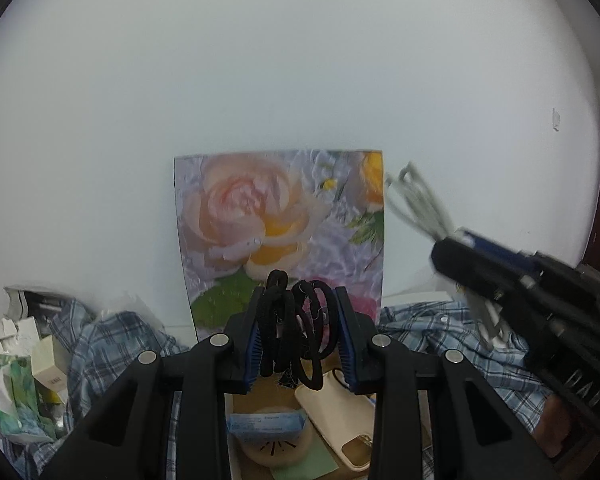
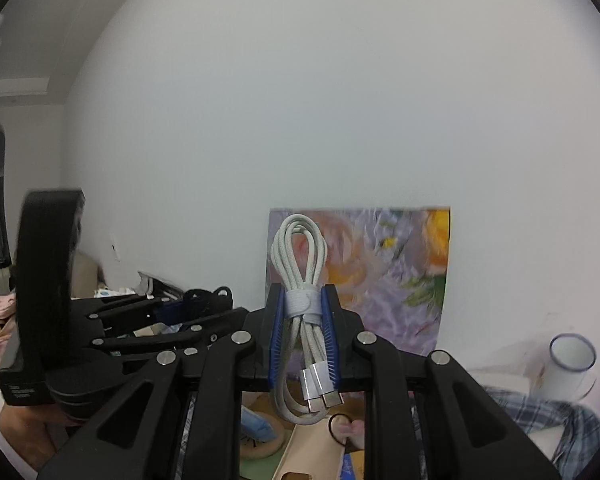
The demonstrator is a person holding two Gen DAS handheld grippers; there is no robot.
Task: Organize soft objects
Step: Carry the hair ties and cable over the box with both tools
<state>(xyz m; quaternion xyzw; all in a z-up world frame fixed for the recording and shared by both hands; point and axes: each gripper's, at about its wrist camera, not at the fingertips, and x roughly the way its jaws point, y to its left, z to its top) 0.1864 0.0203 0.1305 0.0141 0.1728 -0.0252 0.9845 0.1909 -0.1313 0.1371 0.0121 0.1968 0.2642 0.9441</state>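
My left gripper (image 1: 298, 332) is shut on a bundle of black hair ties (image 1: 296, 332), held up in the air above an open cardboard box (image 1: 260, 396). My right gripper (image 2: 303, 340) is shut on a coiled white charging cable (image 2: 300, 300) bound with a grey strap, also held up above the box. The right gripper with its cable also shows in the left wrist view (image 1: 451, 256) at the right. The left gripper shows in the right wrist view (image 2: 204, 300) at the left.
The box holds a beige phone case (image 1: 339, 416), a blue tissue packet (image 1: 266, 424), a round beige pad (image 1: 276, 448) and a green sheet (image 1: 307, 466). A floral picture (image 1: 280, 232) leans on the white wall. Blue plaid cloth (image 1: 108, 344) surrounds the box. A white mug (image 2: 567, 364) stands right.
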